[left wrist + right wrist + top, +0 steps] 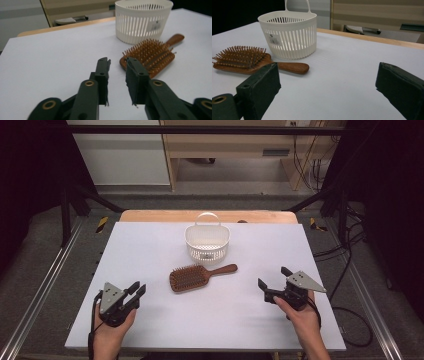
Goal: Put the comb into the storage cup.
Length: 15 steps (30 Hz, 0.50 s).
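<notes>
The left gripper (136,293), jaws nearly closed on nothing, should reopen before approaching the hairbrush (200,276); right gripper (273,282) jaws gape empty.

Basket (207,243) just behind brush (200,276).

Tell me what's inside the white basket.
The white basket looks empty: through its open top and slotted wall, only its own pale inside shows in the high view and both gripper views. Its floor is hidden by the near wall, so something lying flat there cannot be ruled out.
</notes>
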### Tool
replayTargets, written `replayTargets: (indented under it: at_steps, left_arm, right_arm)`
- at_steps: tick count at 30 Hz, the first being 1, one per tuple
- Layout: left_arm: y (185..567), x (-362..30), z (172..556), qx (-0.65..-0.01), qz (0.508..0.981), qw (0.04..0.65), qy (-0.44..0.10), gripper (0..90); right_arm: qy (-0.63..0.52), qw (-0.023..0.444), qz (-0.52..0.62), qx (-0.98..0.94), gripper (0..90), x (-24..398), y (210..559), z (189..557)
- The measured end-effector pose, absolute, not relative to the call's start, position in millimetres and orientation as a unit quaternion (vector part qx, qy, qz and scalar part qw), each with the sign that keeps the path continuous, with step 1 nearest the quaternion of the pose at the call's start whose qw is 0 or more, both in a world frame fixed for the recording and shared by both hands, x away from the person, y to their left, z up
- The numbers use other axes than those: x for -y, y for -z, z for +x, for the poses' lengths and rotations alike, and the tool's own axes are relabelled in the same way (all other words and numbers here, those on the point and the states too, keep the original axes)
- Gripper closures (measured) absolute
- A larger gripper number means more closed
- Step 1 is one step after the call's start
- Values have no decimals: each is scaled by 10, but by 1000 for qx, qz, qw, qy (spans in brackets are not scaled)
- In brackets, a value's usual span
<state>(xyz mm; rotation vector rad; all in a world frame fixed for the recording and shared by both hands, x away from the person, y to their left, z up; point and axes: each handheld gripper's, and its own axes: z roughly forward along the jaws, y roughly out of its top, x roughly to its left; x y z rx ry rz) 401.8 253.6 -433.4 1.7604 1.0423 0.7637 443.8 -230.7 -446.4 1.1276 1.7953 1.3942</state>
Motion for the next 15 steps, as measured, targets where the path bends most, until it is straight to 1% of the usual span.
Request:
replayTargets:
  at_steps: [1,2,5,8,11,15]
  left_arm:
    - [4334,-2536,4018,-424,715,461,-310,774]
    - [4334,-2507,4039,-420,723,459,-301,774]
    - [4343,-2422,4117,-413,742,457,-265,863]
    - [4347,-2354,4181,-410,750,452,-254,875]
    - [4351,-2291,4247,-406,758,444,-252,897]
    - [4362,-2238,4308,-398,770,433,-249,900]
  right_arm:
    - [-525,298,424,-675,54,2307,4464,4438]
    - [-526,299,421,-676,51,2312,4461,4434]
    - [-536,304,409,-673,40,2334,4442,4419]
    - [-540,314,399,-671,42,2359,4434,4415]
    - [-559,313,395,-659,42,2431,4409,4399]
    - [-554,320,398,-658,42,2475,4405,4328]
